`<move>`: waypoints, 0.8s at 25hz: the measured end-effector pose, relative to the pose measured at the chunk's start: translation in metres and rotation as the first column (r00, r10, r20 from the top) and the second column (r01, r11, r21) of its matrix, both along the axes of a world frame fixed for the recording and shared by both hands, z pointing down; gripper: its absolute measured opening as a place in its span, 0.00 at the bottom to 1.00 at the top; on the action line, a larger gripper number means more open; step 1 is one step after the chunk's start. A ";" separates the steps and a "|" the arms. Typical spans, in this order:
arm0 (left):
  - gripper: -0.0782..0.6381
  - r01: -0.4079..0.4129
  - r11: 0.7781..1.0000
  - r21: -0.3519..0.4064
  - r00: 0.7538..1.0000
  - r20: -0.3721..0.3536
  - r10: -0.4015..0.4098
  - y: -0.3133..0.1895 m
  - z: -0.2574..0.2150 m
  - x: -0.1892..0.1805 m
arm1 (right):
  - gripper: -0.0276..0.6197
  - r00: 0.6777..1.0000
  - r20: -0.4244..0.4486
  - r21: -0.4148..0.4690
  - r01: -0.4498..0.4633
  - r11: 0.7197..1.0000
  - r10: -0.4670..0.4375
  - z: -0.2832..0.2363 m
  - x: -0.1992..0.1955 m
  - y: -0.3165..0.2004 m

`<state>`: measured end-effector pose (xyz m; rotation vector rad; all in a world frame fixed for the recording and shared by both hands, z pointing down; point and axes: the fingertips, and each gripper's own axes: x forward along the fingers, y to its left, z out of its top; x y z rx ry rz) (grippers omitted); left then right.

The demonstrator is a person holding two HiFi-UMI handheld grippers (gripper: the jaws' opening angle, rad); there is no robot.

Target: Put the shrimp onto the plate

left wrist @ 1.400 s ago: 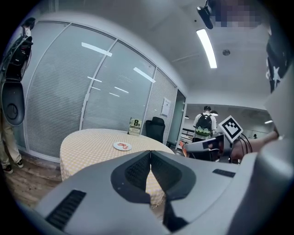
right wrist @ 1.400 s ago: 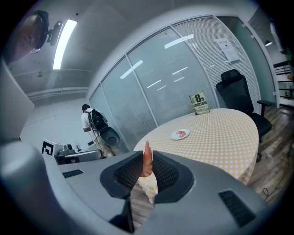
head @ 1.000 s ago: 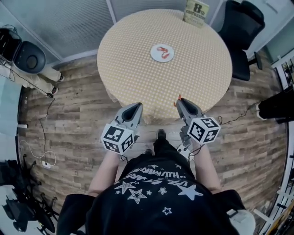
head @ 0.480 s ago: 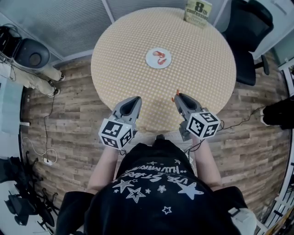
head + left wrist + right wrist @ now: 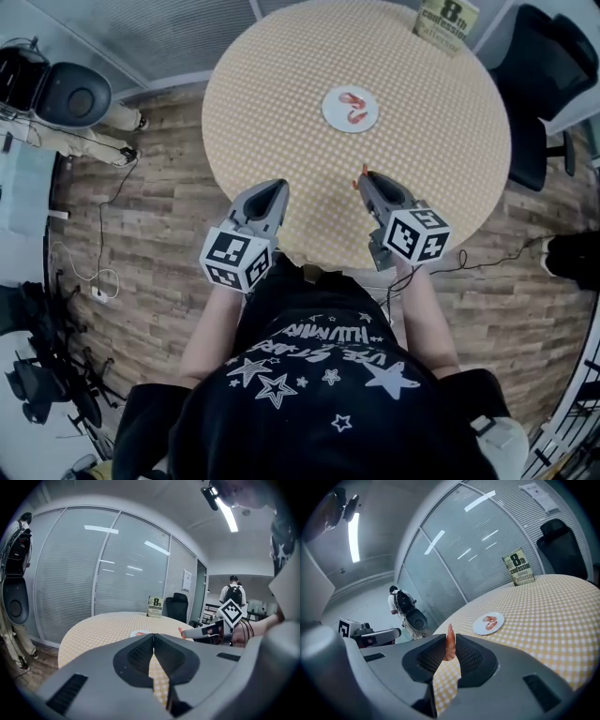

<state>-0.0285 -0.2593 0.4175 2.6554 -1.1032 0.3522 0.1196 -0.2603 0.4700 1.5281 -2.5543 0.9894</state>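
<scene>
Right tool [image 5: 449,640] is clenched on one orange shrimp [image 5: 449,645], which stands upright between the ribbed pads with its thin end poking above the jaw tips. Left tool [image 5: 153,639], beside it and apart from it, is closed on nothing, its jaws meeting along a thin seam. Both tools hang over the near edge of a round tabletop [image 5: 281,94] under a yellow-and-white checked cloth.

Ahead of the right tool and slightly to its right lies a small white plate [image 5: 480,628] carrying two more shrimps [image 5: 490,620]; how they lie against each other is too small to tell. Beyond the plate, at the tabletop's far edge, a book [image 5: 519,569] stands upright with its cover towards the tools. It reads "8th confession" and "James Patterson"; the head view cuts off its top.

White print among stars on the person's black shirt [image 5: 323,361] appears upside down and cannot be read with confidence. Past the far right of the tabletop stands a black office chair [image 5: 544,75], partly out of frame.
</scene>
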 end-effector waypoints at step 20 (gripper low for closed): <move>0.12 -0.207 0.975 -0.087 0.978 -0.018 0.206 -0.132 0.033 -0.009 | 0.14 0.983 -0.072 -0.115 -0.173 0.978 0.166 0.041 -0.019 -0.128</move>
